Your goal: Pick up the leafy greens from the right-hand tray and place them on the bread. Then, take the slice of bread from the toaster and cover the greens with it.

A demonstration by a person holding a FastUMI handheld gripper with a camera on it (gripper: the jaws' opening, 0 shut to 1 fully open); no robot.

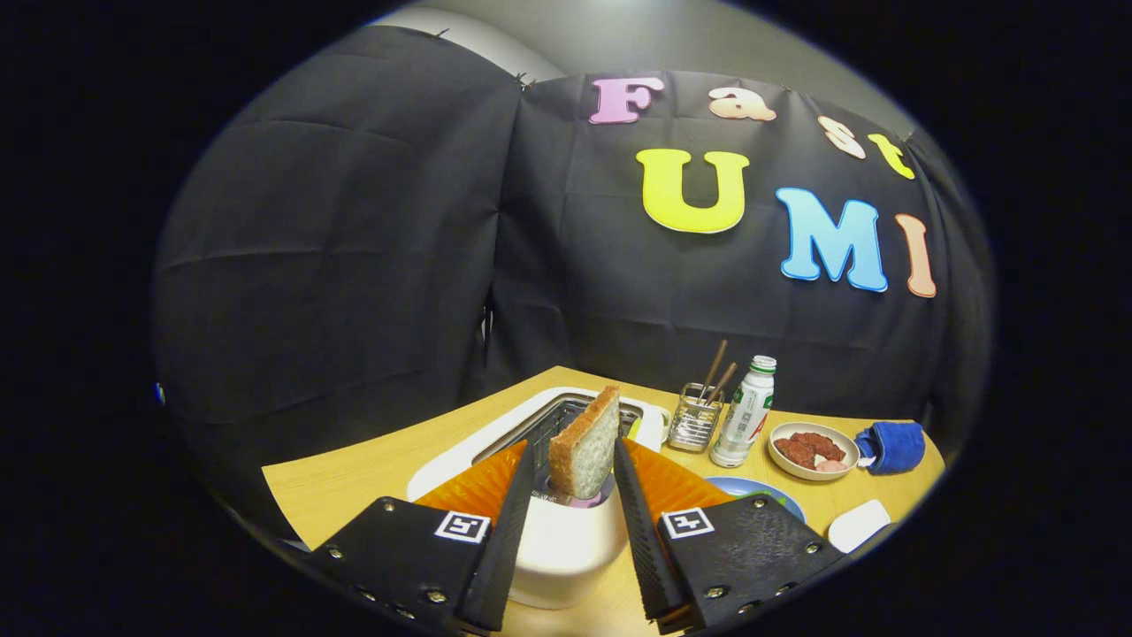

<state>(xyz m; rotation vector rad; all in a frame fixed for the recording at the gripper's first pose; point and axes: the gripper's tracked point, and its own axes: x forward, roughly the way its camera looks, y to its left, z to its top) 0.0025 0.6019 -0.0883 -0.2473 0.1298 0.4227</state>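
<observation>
A slice of bread (584, 447) with a brown crust stands upright and slightly tilted between my fingers, just above the near end of the white toaster (566, 548). My gripper (575, 449) is shut on the slice, one finger against each flat side. The toaster's dark slot (566, 414) runs away beyond the slice. To the right of the right finger, a blue plate (769, 491) peeks out with a hint of green on it; most of it is hidden behind the finger.
Beyond the plate stand a wire holder with chopsticks (695, 425), a white bottle with a green cap (745, 423), a bowl of reddish pieces (812, 451) and a blue cloth (893, 447). A white object (860, 524) lies at the wooden table's (354, 482) right edge.
</observation>
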